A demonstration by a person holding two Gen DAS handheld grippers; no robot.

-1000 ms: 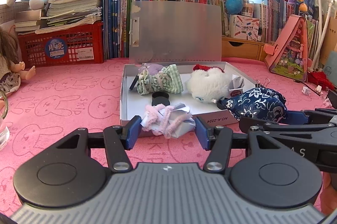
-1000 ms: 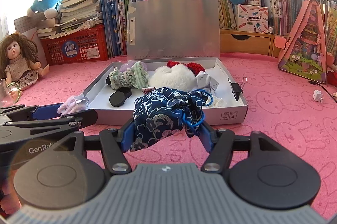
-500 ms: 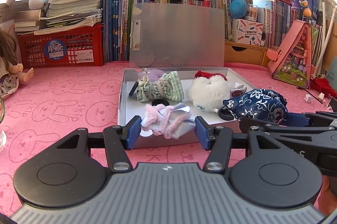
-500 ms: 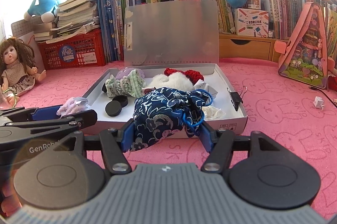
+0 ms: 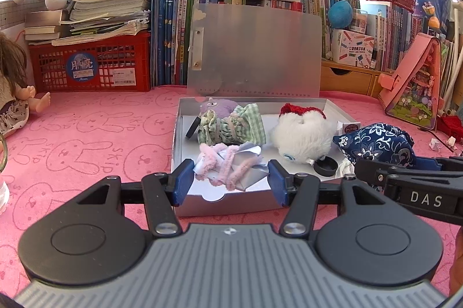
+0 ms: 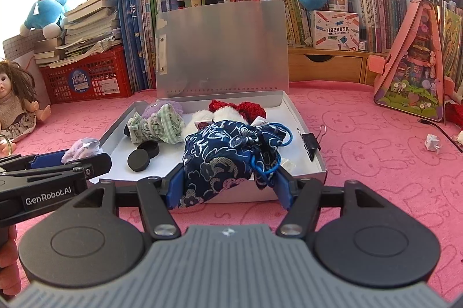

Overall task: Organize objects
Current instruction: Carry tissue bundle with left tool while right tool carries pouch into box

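A grey box stands with its lid up on the pink mat. My left gripper is shut on a bundle of pink pipe cleaners and silver paper, held over the box's front edge. In the right wrist view that left gripper shows at the left with the bundle. My right gripper is shut on a dark blue floral drawstring pouch, just above the box's front wall. The pouch also appears at the right of the left wrist view.
Inside the box lie a green checked cloth, a white fluffy toy and black round lids. A binder clip sits on its right wall. A doll, red crate and pink toy house surround it.
My left gripper has carried the bundle forward, from in front of the box's front wall to over its front edge. The right gripper and pouch have hardly moved.
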